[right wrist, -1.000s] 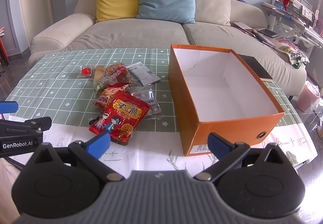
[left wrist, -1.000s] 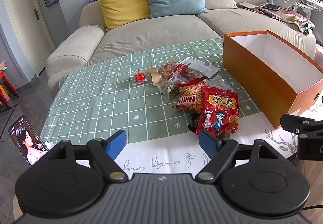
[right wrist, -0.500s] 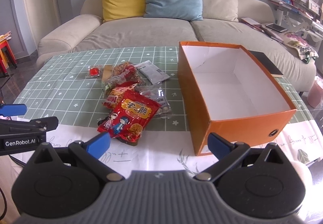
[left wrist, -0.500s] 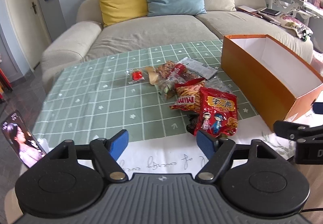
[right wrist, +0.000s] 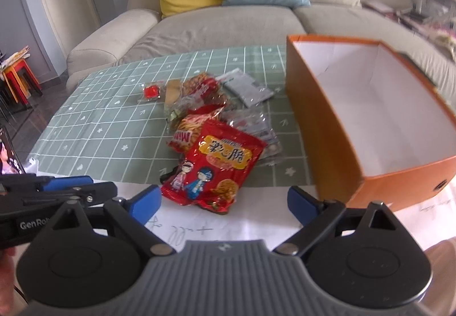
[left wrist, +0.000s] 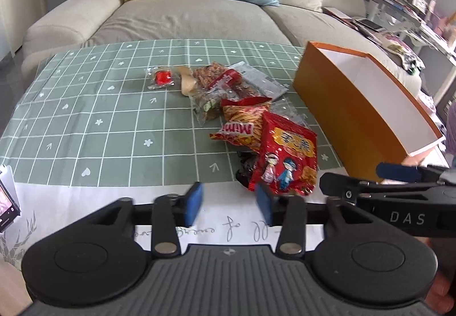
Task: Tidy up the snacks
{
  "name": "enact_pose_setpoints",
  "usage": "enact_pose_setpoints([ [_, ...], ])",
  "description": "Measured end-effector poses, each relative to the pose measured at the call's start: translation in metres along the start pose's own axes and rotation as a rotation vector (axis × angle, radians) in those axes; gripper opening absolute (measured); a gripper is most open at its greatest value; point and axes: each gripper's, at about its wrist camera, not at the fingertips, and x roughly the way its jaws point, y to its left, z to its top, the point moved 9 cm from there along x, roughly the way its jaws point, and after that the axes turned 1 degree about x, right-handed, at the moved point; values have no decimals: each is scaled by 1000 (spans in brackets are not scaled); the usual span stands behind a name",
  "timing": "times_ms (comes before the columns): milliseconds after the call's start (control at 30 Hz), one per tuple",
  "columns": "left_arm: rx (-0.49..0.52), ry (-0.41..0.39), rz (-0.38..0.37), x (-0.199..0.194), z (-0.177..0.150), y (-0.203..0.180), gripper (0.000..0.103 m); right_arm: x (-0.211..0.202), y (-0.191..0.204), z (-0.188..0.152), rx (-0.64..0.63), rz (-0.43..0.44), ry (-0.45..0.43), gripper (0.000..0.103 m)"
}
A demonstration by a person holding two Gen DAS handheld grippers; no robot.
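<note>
The wide right gripper should straddle the red bag; the left gripper, jaws just narrowing, probably empty, stays clear

"DAS" on right gripper; "GenRob" on left gripper.

Both views: soft, even daylight, bright, no hard shadows. Strong fisheye bend at the edges, dark vignette in the corners. Left wrist view: the sofa edge curves, the pads of the left hand-held gripper are smeared, and the shelf clutter at upper right is washed out. Right wrist view: motion blur worst on the right side, orange box rim soft. White paper at lower centre nearly blown out; red snack bag shows mild foil glare.
</note>
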Motion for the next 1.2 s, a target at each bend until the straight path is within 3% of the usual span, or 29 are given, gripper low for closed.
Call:
enact_pose_setpoints([
  [133, -49, -14, 26, 12, 10, 12, 67, 20, 1, 7, 41, -22, 8, 96],
  [433, -138, -32, 55, 38, 18, 36, 68, 69, -6, 18, 159, -54, 67, 98],
  [700, -169, 3, 19, 56, 11, 53, 68, 111, 6, 15, 162, -45, 138, 99],
  [900, -151, 26, -26, 66, 10, 44, 68, 113, 2, 20, 137, -41, 116, 78],
  [1133, -153, 84, -136, 72, 7, 23, 68, 96, -15, 20, 105, -39, 98, 72],
  [1200, -130, 114, -171, 78, 7, 14, 74, 88, -20, 17, 66, -33, 96, 72],
])
